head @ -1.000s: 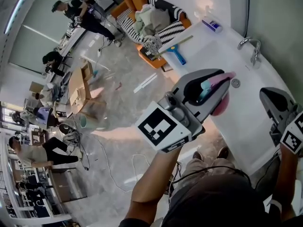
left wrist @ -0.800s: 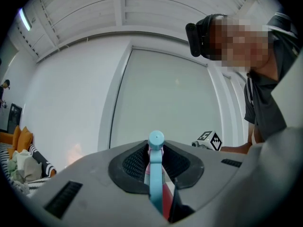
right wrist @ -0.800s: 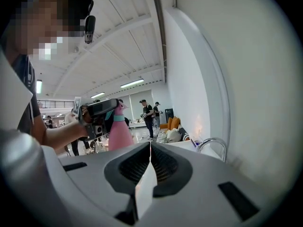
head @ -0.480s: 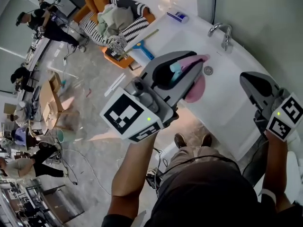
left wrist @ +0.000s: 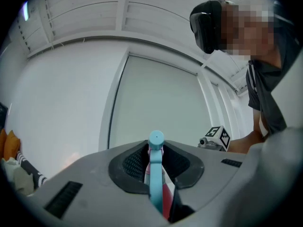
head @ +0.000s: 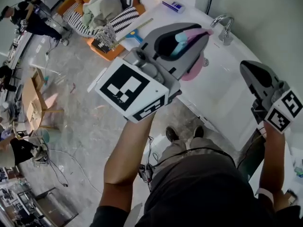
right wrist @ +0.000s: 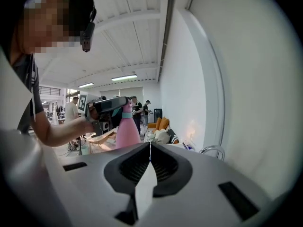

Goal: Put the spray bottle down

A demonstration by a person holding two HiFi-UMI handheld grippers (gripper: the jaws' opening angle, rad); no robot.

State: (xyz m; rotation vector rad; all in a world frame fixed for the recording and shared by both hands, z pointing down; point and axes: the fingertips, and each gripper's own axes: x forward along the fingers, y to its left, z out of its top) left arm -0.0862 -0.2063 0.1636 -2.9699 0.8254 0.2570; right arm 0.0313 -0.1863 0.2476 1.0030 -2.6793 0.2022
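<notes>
Pink spray bottle (head: 195,71) is not down yet. Your left gripper (head: 201,32) is clamped on its top, jaws closed nearly all the way onto the light-blue spray head. The pink body hangs below the jaws. In the left gripper view the blue head sits squeezed between the pads and pokes out past them.

The bottle is up in the air above the white tub (head: 227,96), toward the tub's tap (head: 222,25) end, touching nothing but the gripper.

Your right gripper (head: 251,72) has its jaws pressed together with nothing between them. It hangs above the tub too, well apart from the bottle, on the side away from the floor. Its own view shows the bottle out ahead, not near its jaws.

Judgement: none of the task is done so far. What's left is to pick a spot on or beside the tub, lower the bottle until its base sits flat and upright, spread the left jaws, and back away.
</notes>
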